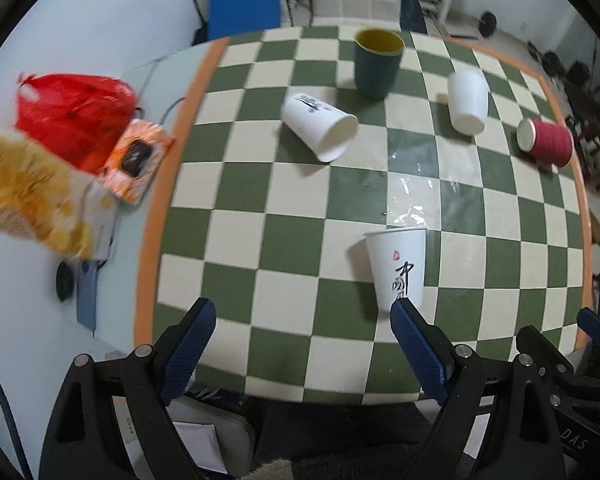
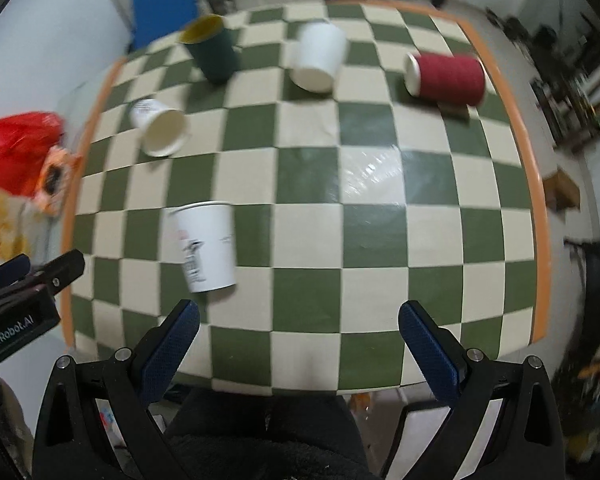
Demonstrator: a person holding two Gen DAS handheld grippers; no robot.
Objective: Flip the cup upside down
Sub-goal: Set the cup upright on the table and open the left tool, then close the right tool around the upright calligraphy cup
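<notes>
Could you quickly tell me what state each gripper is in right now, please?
Left gripper: open, holding nothing.
Right gripper: open, holding nothing.

Right gripper (image 2: 299, 320) gapes wide near upright printed cup (image 2: 204, 246).

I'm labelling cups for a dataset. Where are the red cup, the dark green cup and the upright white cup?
red cup (image 2: 450, 76), right wrist view, on its ribbed side.
dark green cup (image 1: 376, 72), left wrist view, on its outer wall.
upright white cup (image 1: 398, 268), left wrist view, on its printed side.
</notes>
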